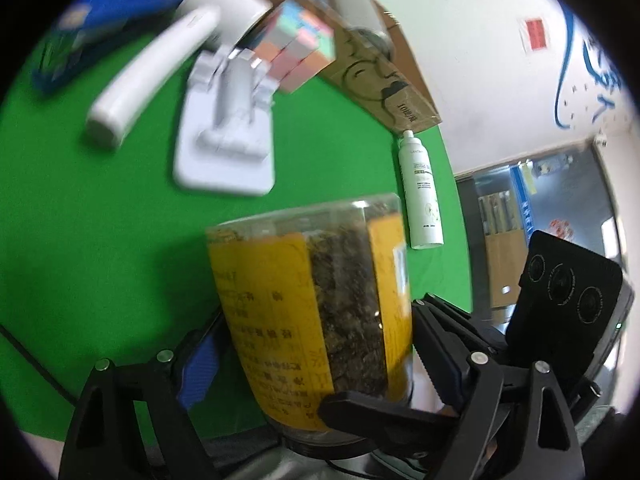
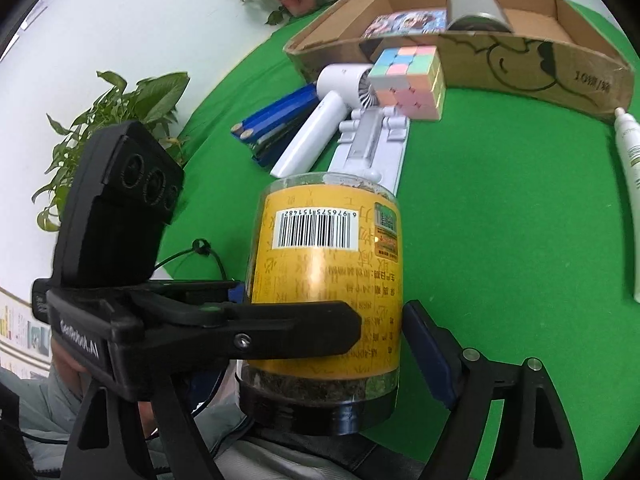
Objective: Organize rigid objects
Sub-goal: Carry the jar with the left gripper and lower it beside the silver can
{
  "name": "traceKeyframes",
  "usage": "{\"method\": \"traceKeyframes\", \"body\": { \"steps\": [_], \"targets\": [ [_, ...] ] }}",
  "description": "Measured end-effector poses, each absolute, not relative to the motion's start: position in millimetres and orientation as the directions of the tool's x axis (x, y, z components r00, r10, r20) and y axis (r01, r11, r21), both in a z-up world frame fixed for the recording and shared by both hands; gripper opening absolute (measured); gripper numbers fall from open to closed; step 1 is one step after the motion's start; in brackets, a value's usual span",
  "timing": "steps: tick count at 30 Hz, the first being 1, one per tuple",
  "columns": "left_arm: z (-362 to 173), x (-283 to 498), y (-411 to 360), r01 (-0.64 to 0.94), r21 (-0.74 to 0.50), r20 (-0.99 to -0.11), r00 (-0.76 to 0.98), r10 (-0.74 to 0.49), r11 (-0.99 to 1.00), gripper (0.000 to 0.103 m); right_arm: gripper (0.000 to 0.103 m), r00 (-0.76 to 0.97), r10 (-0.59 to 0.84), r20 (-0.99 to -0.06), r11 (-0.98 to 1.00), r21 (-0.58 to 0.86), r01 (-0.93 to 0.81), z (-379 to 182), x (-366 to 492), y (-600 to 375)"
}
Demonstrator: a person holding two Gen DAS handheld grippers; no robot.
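On a green-covered table, only the right view shows potted plants. Both grippers, angled downward, bracket the near yellow-labelled jar: left gripper clamping it, right gripper wide around it.

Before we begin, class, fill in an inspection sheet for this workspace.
Surface: green cloth, flat.
Job's things: yellow-labelled jar, lid down; cardboard box holding a grey cylinder; pastel cube, white fan, white stand, blue pencils and spray bottle outside the box.
Clutter: nothing seen.
Tongs: left tongs and right tongs both straddle the jar; grip unclear.
Cables: thin black cord left of the jar.
Surroundings: potted plants, white wall.
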State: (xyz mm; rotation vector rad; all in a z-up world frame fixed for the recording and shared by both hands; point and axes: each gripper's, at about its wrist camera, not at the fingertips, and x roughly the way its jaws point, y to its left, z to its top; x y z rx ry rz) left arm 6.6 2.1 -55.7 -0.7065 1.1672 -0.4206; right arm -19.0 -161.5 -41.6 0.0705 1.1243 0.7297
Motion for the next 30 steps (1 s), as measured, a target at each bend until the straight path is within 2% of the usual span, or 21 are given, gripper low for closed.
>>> {"method": "traceKeyframes", "body": {
  "steps": [4,12,20,24,30],
  "targets": [
    [-17.8,21.0,-12.1,0.029,-0.636,-0.7,0.399,-0.593,0.771,0.085,0.081,0.328,0.571,-0.752,0.789,0.392,-0.473,-17.1,-19.6,-170.7],
    [77.9,67.7,-45.3,0.237,-0.54,-0.63,0.522,-0.575,0.807,0.085,0.081,0.562,0.531,-0.634,0.837,0.287,-0.467,73.2,-6.8,-197.4],
    [139.4,108.7,-52.0,0.316,-0.475,-0.577,0.593,-0.562,0.822,0.084,0.081,0.669,0.497,-0.553,0.859,0.204,-0.47,147.9,29.5,-212.2],
    [159.5,142.6,-61.0,0.326,-0.416,-0.599,0.604,-0.525,0.849,0.084,0.081,0.665,0.487,-0.566,0.859,0.173,-0.481,178.0,69.5,-216.5],
    [149.0,223.3,-68.9,0.251,-0.463,-0.671,0.527,-0.521,0.85,0.084,0.082,0.58,0.472,-0.664,0.863,0.214,-0.458,190.9,157.8,-235.3]
  ]
}}
